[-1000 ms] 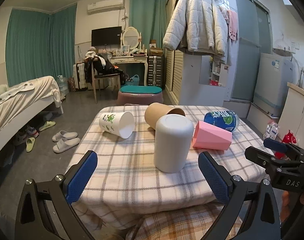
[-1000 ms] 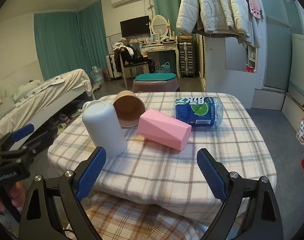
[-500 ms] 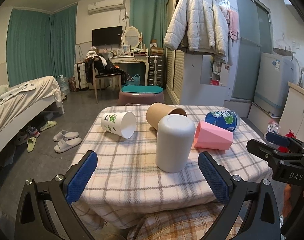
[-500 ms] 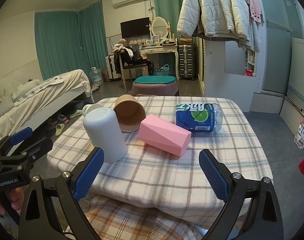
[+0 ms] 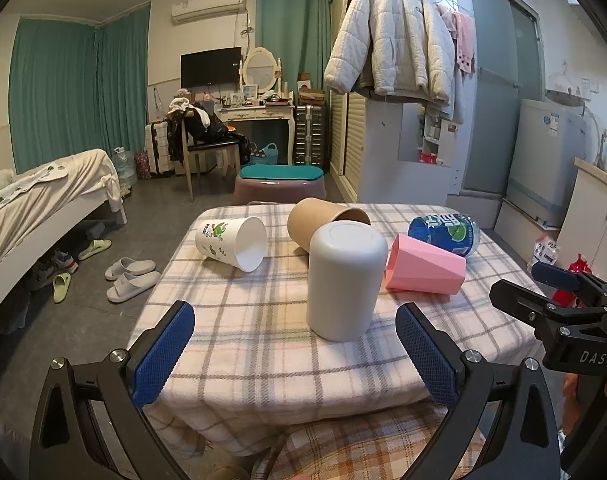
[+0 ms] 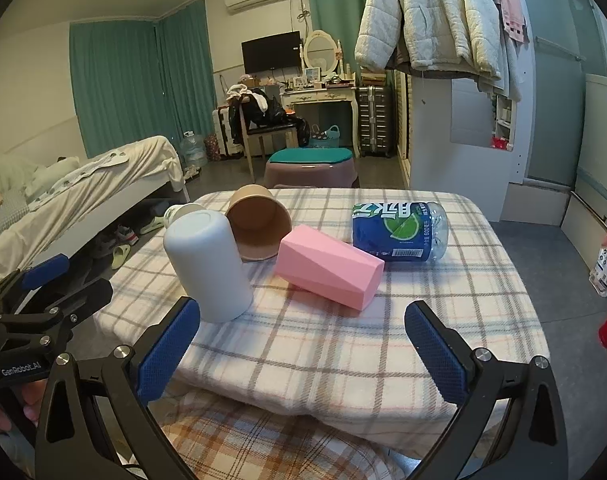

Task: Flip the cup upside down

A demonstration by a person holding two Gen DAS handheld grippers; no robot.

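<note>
Four cups and one bottle on the checked table (image 5: 263, 360); both grippers held off its near edge.

White cup (image 5: 345, 280) stands inverted, centre-front, bare cloth before it. Printed cup (image 5: 231, 242), brown cup (image 5: 319, 222), pink cup (image 5: 423, 266) and bottle (image 5: 443, 234) lie sideways behind. Left gripper (image 5: 295, 354) and right gripper (image 6: 303, 352): jaws spread wide, holding nothing.

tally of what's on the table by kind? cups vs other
Cups: 4: white cup standing upside down, printed white cup, brown paper cup, pink cup, those three lying on their sides.
Bottles: 1: blue-label bottle, on its side.
Total: 5.
</note>
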